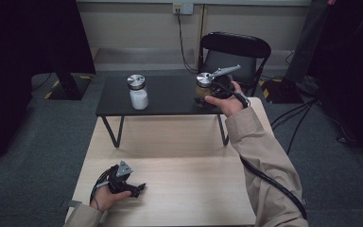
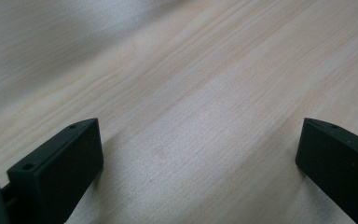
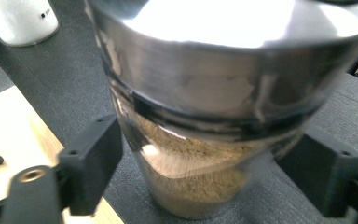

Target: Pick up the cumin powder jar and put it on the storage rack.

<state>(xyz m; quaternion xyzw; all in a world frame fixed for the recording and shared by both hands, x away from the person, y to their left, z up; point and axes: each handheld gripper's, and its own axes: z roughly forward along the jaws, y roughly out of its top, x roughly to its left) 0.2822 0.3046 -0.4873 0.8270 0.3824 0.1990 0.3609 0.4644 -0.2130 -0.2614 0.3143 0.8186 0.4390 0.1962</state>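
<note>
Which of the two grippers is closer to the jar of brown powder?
Right. The right gripper has the jar of brown powder between its jaws on the black shelf; the left gripper rests far off on the wooden table.

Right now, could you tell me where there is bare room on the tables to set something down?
The light wooden table is bare beyond the left gripper. On the black shelf, free room lies between the white jar and the brown jar. It is crowded where the right gripper brackets that jar.
</note>
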